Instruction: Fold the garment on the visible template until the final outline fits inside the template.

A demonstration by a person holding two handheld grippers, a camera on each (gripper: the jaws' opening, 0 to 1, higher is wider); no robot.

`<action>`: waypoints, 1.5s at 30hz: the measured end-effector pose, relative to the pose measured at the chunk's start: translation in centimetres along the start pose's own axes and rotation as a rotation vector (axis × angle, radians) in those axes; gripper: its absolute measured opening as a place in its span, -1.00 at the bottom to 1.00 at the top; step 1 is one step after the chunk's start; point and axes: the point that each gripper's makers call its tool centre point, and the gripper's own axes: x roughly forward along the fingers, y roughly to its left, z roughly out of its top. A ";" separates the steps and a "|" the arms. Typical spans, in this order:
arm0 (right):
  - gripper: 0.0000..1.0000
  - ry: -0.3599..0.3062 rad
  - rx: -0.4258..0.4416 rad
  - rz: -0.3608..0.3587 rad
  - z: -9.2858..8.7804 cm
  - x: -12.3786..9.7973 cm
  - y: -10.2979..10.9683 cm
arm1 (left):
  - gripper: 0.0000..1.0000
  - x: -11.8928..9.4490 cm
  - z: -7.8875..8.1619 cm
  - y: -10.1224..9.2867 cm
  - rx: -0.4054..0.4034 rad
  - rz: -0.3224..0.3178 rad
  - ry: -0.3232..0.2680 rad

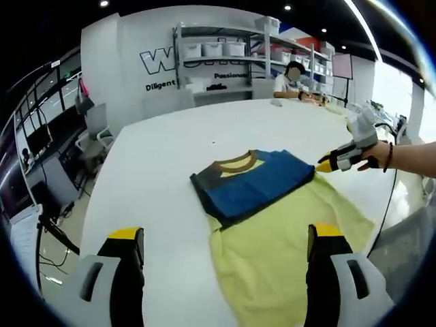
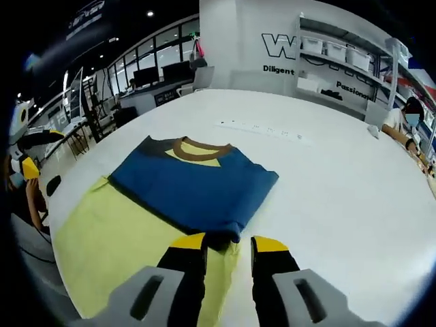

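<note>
White and wide, the table is seen running back toward a wall with large lettering and shelves loaded with pale bins; a seated person is placed at its far end, and desks with monitors are ranged along a side wall. On the table a blue garment with a brown collar is laid folded across the upper part of a pale yellow template. In the left gripper view the left gripper is held with its jaws spread wide and nothing between them, low over the yellow sheet, the garment lying beyond them. In the right gripper view the right gripper is seen with jaws nearly together at the garment's near edge; whether cloth is pinched cannot be told. That gripper is also seen from the left gripper view, at the garment's side.
</note>
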 end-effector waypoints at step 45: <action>-1.00 0.062 0.000 -0.130 -3.1 1.4 -2.2 | 0.98 -1.1 -0.9 0.4 0.009 0.014 0.014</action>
